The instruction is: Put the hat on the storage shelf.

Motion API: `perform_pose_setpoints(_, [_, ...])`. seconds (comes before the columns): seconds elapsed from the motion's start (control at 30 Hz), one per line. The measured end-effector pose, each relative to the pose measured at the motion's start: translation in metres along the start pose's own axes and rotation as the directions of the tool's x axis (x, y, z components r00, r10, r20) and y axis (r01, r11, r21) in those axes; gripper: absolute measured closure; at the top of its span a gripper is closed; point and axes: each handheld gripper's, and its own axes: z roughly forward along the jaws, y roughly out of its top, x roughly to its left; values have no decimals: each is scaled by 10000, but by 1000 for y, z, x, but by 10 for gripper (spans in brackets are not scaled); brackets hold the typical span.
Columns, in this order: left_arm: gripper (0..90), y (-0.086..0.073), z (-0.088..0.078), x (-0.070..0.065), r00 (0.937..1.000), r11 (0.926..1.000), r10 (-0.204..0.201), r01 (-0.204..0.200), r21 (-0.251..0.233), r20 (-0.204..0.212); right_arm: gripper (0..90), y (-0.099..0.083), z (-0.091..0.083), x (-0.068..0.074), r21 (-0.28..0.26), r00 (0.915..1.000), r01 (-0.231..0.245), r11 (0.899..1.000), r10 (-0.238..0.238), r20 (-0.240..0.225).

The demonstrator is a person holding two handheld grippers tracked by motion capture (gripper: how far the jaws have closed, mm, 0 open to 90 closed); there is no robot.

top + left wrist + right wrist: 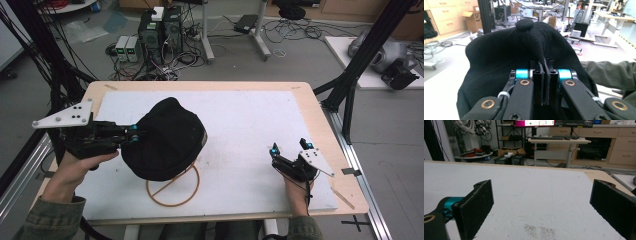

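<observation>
A black cap sits on top of a wooden ring stand at the left middle of the white mat. My left gripper comes in level from the left and is shut on a fold of the cap's fabric. In the left gripper view the black cap bulges ahead, its top button up, and a pinched ridge of cloth runs down between the closed pads of my left gripper. My right gripper rests low on the mat at the right, open. In the right gripper view, the right gripper has nothing between its wide jaws.
The white mat covers most of a wooden table. Black frame posts stand at the table's right and left. Computer boxes and cables lie on the floor beyond the far edge.
</observation>
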Motion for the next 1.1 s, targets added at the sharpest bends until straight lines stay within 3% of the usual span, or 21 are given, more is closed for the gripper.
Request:
perform_pose_setpoints(0.27, [857, -2, 2, 1, 10000, 10000, -70, 70, 62, 60, 42, 0, -1, 0, 25, 10000, -57, 10000, 57, -26])
perform_pose_setpoints(0.4, [819, -3, 6, 1, 9999, 9999, 98, -97, 108, -47, 42, 1, -1, -1, -10, 10000, -79, 10000, 79, 7])
perform_pose_setpoints(0.67, [780, -11, 8, 3, 9998, 9997, -201, 201, -163, 30, 42, 1, -2, -4, -63, 10000, -65, 10000, 66, 55])
perform_pose_setpoints(1.1, [499, -25, 7, 10, 9972, 9956, -726, 713, -602, -198, 42, 1, -3, -4, -49, 9999, -138, 9999, 138, 54])
